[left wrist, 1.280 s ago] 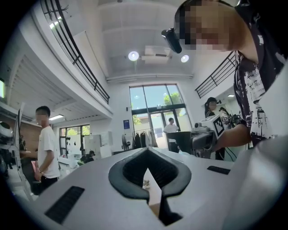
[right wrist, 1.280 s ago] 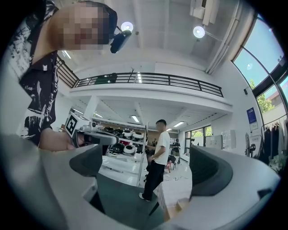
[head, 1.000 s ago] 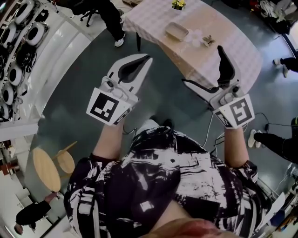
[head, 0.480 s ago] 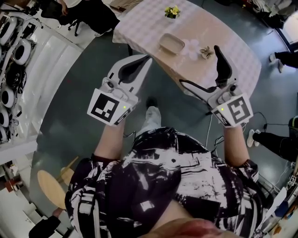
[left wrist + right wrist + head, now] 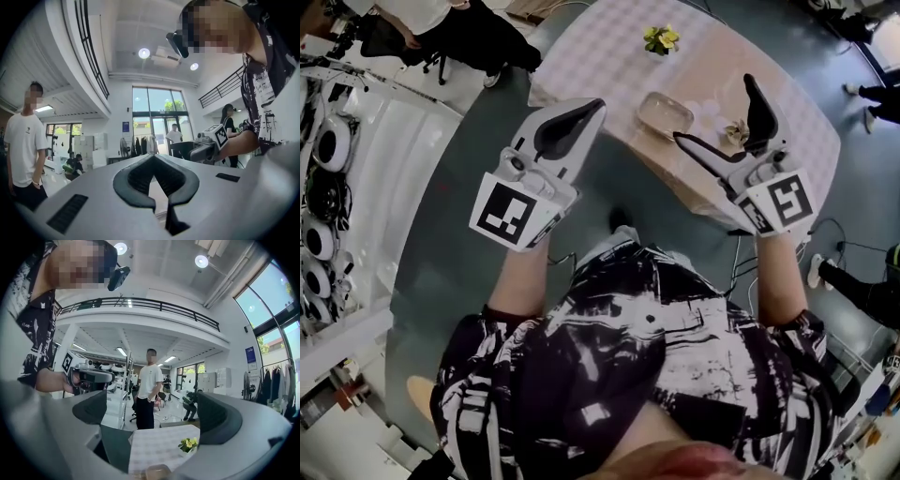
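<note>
My left gripper (image 5: pixel 594 103) is held in the air above the near edge of a table, jaws shut with nothing between them. In the left gripper view its tips (image 5: pixel 153 158) meet and point across the hall. My right gripper (image 5: pixel 715 110) stands open and empty over the table's checked cloth (image 5: pixel 600 56), beside a shallow beige dish (image 5: pixel 666 114). In the right gripper view the jaws (image 5: pixel 152 413) frame the cloth (image 5: pixel 154 446), a small pot of yellow flowers (image 5: pixel 188 443) and the dish (image 5: pixel 157 472).
Yellow flowers (image 5: pixel 661 39) stand at the table's far side and a small dried sprig (image 5: pixel 736 131) lies by the dish. A person in a white T-shirt (image 5: pixel 147 390) stands beyond the table. White shelves with helmets (image 5: pixel 323 216) run along the left.
The table has come nearer and now lies under both grippers. The flowers and dish have entered the right gripper view. The left jaws stay shut, the right jaws open.
</note>
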A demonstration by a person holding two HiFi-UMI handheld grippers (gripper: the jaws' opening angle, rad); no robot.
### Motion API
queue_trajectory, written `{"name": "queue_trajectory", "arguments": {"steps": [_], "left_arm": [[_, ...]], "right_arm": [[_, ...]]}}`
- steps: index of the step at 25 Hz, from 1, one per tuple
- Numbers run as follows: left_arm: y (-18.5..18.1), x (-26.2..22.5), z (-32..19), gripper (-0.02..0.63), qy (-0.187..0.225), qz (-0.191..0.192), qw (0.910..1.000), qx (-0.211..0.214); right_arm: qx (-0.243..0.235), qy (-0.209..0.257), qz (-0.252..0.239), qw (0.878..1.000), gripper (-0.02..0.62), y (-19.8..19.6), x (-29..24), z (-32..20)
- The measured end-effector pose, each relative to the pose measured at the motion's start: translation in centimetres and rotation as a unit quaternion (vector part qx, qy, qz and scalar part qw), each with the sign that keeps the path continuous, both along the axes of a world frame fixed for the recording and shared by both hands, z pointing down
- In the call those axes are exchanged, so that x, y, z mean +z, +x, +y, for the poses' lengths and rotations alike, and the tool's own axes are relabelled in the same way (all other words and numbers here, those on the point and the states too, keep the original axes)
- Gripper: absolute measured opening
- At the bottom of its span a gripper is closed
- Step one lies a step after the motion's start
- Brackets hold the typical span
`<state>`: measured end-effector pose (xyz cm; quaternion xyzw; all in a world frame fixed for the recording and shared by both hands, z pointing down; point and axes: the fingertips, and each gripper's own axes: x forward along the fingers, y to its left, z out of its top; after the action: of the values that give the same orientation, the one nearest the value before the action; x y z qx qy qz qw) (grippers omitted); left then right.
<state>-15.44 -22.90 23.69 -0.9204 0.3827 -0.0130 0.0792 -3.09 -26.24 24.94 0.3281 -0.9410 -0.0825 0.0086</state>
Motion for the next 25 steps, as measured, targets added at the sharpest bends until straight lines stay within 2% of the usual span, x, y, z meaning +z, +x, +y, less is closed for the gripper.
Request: {"name": "queue_trajectory", "arguments": {"steps": [8,13,18,21,25], "left_arm": [[0.3,1.7,-5.6,0.000,-0.013,-0.002,0.9994,0.031],[1.6,2.1,-6.9,0.000,-0.023,0.009,0.9994,0.026],[2.6,2.8,-8.4,0.000,-0.027,-0.006,0.9994,0.019],[3.7,3.0,-9.1,0.000,-0.030,-0.010,0.9993,0.017],[4.3,3.9,-9.9,0.000,-0.044,-0.016,0.9988,0.015]], "right_arm": [[0.043,-0.023,0.008,0.999,0.574,1.0,2.7,-5.8],[0.046,-0.039,0.012,0.998,0.574,2.4,4.5,-7.9],[0.044,-0.059,0.010,0.997,0.574,3.6,6.3,-10.0],[0.043,-0.081,0.014,0.996,0.574,4.5,8.6,-11.2],[0.056,-0.138,0.012,0.989,0.572,5.5,13.8,-12.7]]}}
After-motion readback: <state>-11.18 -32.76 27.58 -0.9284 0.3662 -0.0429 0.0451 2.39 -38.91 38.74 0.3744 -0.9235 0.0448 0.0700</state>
